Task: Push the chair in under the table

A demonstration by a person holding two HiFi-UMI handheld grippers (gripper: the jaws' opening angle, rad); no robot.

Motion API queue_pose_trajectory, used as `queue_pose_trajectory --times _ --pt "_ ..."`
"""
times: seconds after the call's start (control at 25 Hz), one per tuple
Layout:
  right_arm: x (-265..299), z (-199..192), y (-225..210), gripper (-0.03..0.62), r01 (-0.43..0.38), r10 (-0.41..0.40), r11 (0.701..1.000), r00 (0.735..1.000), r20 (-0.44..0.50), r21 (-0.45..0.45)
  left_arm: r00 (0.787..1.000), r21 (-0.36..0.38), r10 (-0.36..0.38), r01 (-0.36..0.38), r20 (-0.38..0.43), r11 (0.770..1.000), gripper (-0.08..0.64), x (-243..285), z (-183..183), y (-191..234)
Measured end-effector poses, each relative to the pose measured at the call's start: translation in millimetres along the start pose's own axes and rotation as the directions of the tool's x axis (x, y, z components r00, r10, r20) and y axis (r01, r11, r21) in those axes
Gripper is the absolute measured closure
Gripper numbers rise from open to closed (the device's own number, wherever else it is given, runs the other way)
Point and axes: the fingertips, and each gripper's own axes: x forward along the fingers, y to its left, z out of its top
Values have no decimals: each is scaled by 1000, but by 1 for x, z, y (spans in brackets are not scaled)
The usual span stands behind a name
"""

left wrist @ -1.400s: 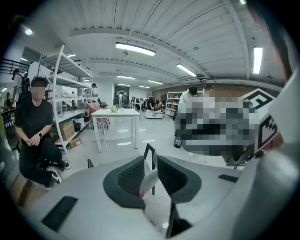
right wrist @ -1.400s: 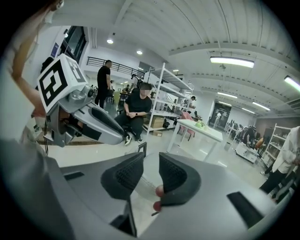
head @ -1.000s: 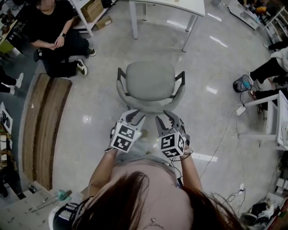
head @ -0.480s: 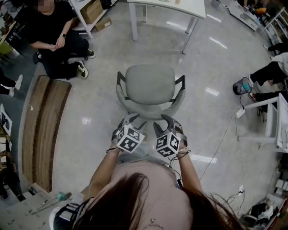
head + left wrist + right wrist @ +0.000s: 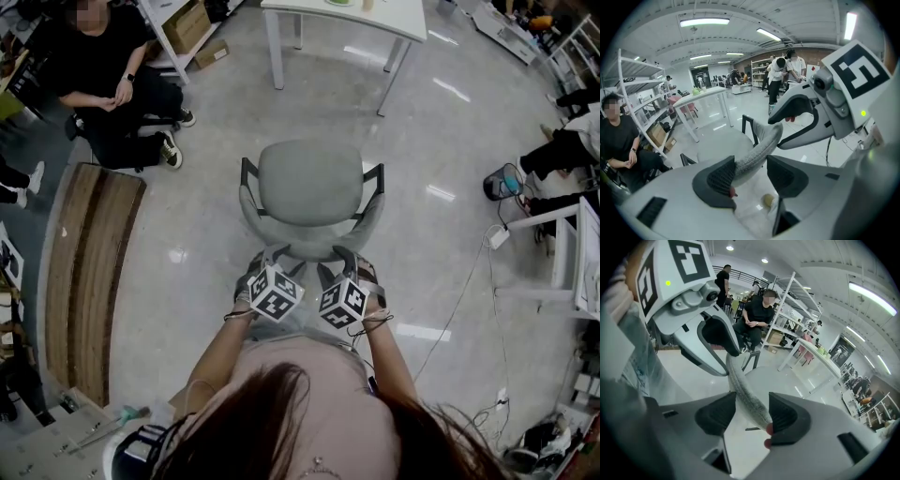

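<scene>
Lowered, opening hand-held grippers (image 5: 273, 255) (image 5: 340, 255) astride chair back (image 5: 309, 229)

Grey chair (image 5: 311, 181) upright, apart from white table (image 5: 398, 17)

A person in black (image 5: 98, 75) sits near a long wooden bench (image 5: 89, 281), a white power strip (image 5: 499, 232) lying far right.

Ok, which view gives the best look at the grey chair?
The head view: the whole chair from above, seat, armrests and backrest, with the white table beyond. The left gripper view and the right gripper view each catch just a close strip of backrest plus some seat.
</scene>
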Motion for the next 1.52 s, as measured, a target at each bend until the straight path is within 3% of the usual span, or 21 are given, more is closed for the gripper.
queue_pose_trajectory --times 0.64,0.88,1.52 --pt "29 0 -4 385 54 -55 998 997 -61 -23 998 61 -58 58 -11 996 334 18 0 16" --pt "39 3 -16 385 15 -15 1000 998 -63 -7 997 74 -78 78 -2 994 334 26 9 26" --pt "67 20 -45 385 21 -23 999 998 -62 -30 997 109 -77 79 -18 991 334 46 27 61"
